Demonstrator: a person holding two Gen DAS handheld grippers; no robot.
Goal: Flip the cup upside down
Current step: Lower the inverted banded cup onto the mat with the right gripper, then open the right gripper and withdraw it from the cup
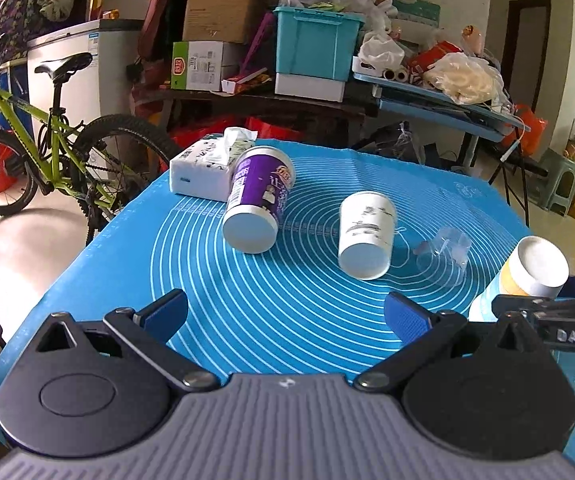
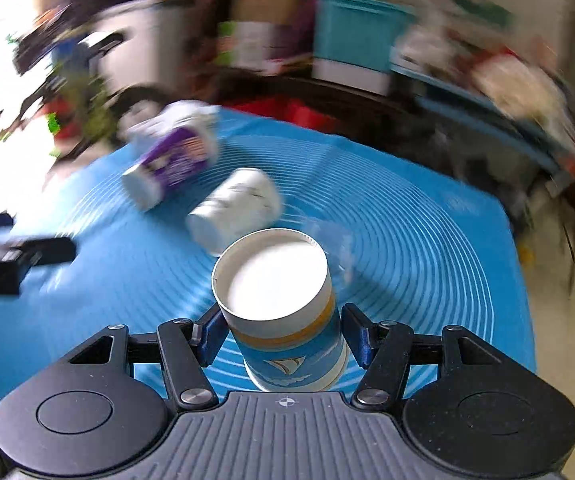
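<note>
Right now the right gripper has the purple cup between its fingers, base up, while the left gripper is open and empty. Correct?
Not quite. Right wrist view: the right gripper brackets the blue-and-yellow cup, base up. The purple cup sits on the mat. Left gripper is open and empty.

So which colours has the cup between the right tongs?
Blue and white with an orange band, clearest in the right wrist view.

Left wrist: low over mat [image 1: 287,320], facing forward, cups [image 1: 365,236] ahead | Right wrist: close behind blue cup [image 2: 287,320], blurred | Shared: mat, cups.
</note>
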